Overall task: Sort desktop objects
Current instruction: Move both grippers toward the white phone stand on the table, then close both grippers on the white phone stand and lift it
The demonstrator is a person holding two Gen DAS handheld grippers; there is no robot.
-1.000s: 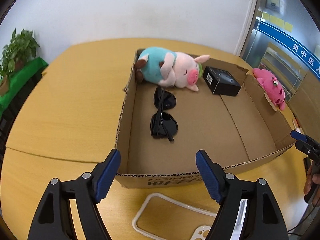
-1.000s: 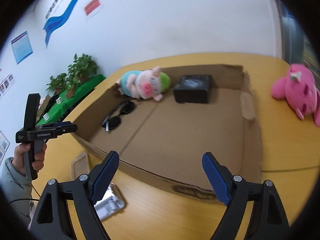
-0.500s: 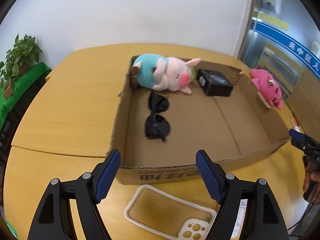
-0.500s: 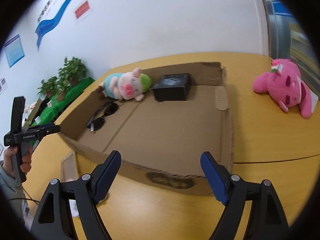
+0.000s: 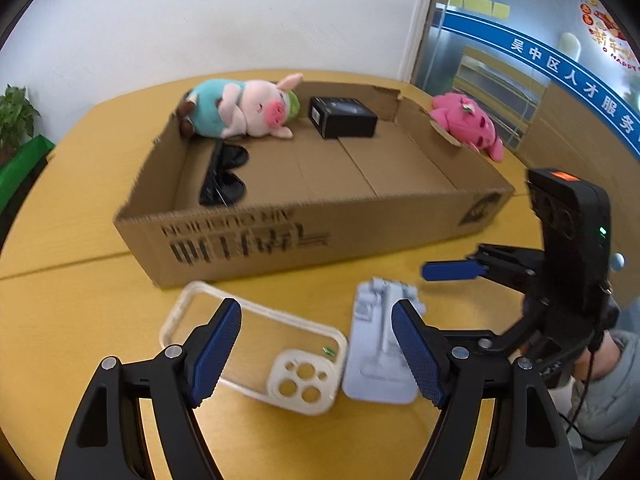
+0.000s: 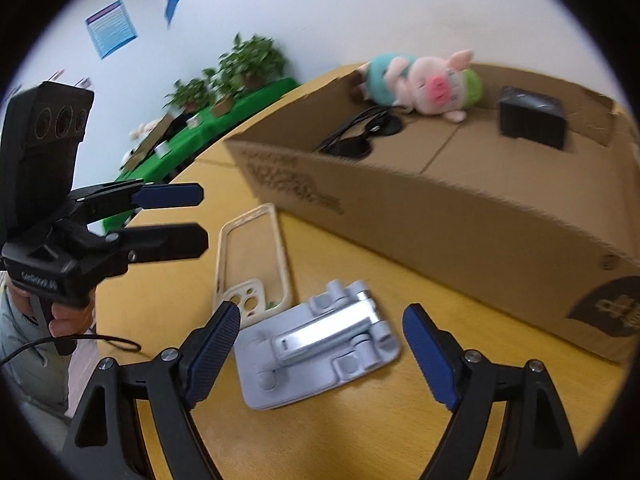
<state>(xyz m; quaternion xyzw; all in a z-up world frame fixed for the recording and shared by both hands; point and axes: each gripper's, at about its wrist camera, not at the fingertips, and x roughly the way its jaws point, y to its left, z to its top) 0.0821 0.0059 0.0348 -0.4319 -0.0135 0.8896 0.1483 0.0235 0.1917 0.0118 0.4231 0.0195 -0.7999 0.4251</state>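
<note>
A clear phone case [image 5: 256, 346] [image 6: 250, 264] and a grey folding phone stand [image 5: 382, 344] [image 6: 316, 340] lie side by side on the yellow table in front of a shallow cardboard box [image 5: 320, 224] [image 6: 460, 216]. In the box are a plush pig [image 5: 240, 108] [image 6: 420, 80], black sunglasses [image 5: 224, 176] [image 6: 360, 136] and a small black box [image 5: 342, 120] [image 6: 532, 120]. My left gripper [image 5: 316, 344] is open, hovering over the case and stand. My right gripper [image 6: 322, 346] is open above the stand; it also shows in the left wrist view [image 5: 452, 270].
A pink plush toy [image 5: 468, 124] lies on the table beyond the box's right wall. Potted plants on a green-covered bench [image 6: 224, 80] stand past the table's left edge. A white wall is behind the table.
Both grippers have pulled back from over the box and dropped lower toward the table's front; the phone case and phone stand are now fully in view beneath them. Both stay open.
</note>
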